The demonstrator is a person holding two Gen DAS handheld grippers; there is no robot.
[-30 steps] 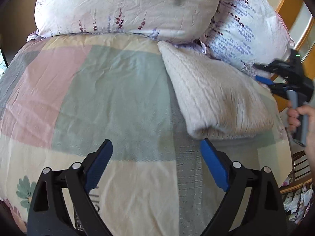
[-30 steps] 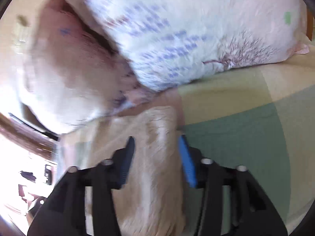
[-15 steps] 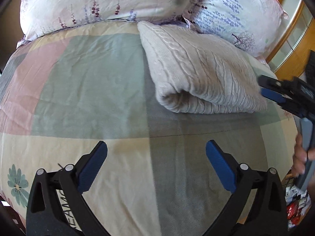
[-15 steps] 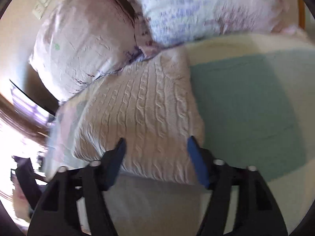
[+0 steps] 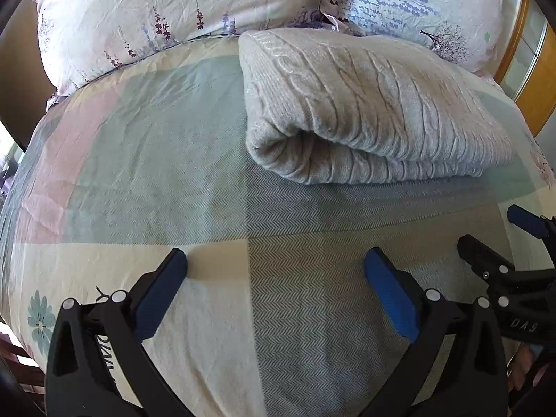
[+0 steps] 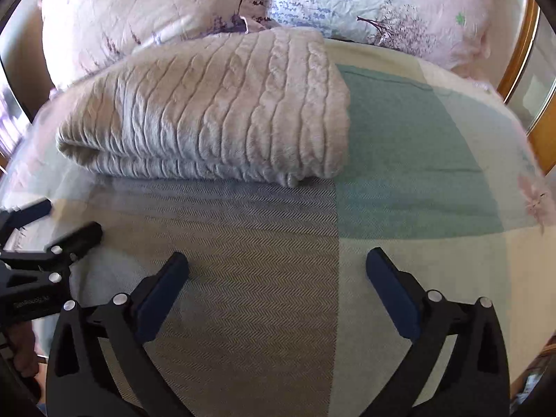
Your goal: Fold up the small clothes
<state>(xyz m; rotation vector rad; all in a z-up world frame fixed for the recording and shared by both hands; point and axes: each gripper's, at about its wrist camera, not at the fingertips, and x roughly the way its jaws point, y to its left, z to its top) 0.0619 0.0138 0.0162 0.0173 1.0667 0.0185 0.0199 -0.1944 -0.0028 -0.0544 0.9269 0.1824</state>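
Observation:
A cream cable-knit sweater (image 5: 365,104) lies folded into a thick rectangle on the checked bed cover, close to the pillows; it also shows in the right wrist view (image 6: 215,111). My left gripper (image 5: 274,267) is open and empty, low over the cover, well short of the sweater's front fold. My right gripper (image 6: 278,267) is open and empty too, also short of the sweater. Each gripper shows at the edge of the other's view: the right one (image 5: 500,239) and the left one (image 6: 59,222).
Two floral pillows (image 5: 156,10) (image 5: 417,3) stand behind the sweater. The bed cover (image 5: 156,160) has pastel squares. A wooden frame (image 5: 542,80) runs along the right edge of the bed.
Both grippers have drawn back from the sweater toward the near side of the bed. The right gripper has swung round to face the sweater's front fold, beside the left one.

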